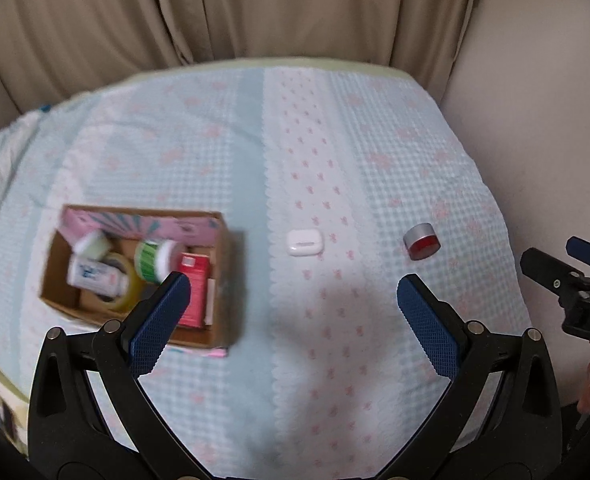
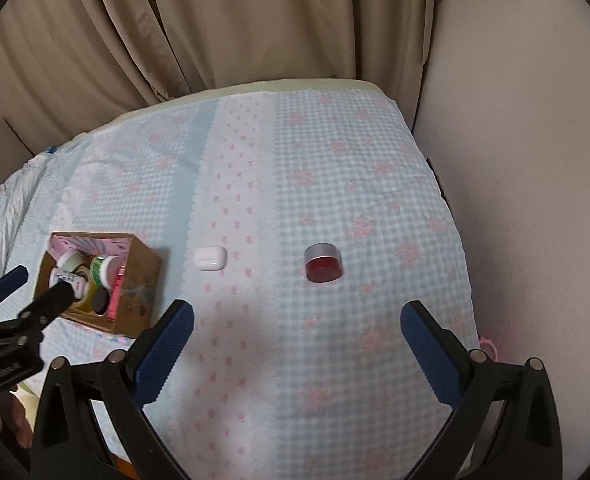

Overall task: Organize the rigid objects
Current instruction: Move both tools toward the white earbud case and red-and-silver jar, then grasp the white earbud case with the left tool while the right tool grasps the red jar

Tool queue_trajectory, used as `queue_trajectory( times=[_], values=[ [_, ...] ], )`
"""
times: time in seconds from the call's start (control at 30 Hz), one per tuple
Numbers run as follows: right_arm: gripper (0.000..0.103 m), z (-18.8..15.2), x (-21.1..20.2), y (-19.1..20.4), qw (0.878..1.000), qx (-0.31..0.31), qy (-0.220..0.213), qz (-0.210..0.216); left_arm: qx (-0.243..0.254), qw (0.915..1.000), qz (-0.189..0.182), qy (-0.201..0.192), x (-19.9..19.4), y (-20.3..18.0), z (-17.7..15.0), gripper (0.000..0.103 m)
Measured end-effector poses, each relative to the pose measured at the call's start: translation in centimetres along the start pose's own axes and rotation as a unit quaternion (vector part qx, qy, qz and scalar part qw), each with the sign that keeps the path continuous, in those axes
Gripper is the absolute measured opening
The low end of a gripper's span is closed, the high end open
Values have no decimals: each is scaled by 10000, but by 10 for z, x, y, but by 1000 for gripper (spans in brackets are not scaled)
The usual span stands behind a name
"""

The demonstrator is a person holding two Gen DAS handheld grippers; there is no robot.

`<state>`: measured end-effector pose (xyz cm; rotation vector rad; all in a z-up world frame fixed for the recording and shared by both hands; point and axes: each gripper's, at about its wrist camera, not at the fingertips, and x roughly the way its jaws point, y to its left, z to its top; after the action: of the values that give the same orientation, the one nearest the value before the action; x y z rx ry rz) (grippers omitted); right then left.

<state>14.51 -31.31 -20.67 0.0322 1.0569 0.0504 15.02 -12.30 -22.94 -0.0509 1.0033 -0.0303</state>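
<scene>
A cardboard box [image 1: 223, 280] [image 2: 139, 280] sits on the bed at the left and holds several items: green-striped jars, a red carton [image 1: 193, 292], a tape roll and a white bottle. A white earbud case [image 1: 305, 242] [image 2: 210, 258] lies on the cover right of the box. A red jar with a silver lid [image 1: 422, 241] [image 2: 322, 262] lies further right. My left gripper [image 1: 295, 296] is open and empty above the cover, its left finger over the box; it also shows in the right wrist view [image 2: 35, 292]. My right gripper [image 2: 297, 320] is open and empty, short of the red jar; it also shows in the left wrist view [image 1: 563, 260].
The bed cover [image 2: 335, 200] is light blue check with pink flowers. Beige curtains [image 2: 215, 20] hang behind the bed. A wall [image 2: 535, 160] runs close along the right edge. A pink object [image 2: 489, 346] lies at the bed's right edge.
</scene>
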Motion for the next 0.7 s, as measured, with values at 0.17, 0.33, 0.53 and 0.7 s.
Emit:
queue_trajectory(
  times=[0.17, 0.33, 0.53, 0.7],
  values=[
    [103, 10, 44, -11, 9998, 128, 172, 31, -190, 9988, -165, 418, 64, -8, 0, 103],
    [103, 14, 100, -20, 9991, 227, 353, 67, 65, 9982, 38, 601, 132, -24, -4, 103],
    [103, 14, 163, -28, 9985, 277, 431, 195, 92, 9964, 315, 787, 207, -18, -3, 103],
    [100, 13, 210, -25, 9982, -19, 586, 95, -46, 9959, 340, 841, 253, -11, -1, 100]
  ],
)
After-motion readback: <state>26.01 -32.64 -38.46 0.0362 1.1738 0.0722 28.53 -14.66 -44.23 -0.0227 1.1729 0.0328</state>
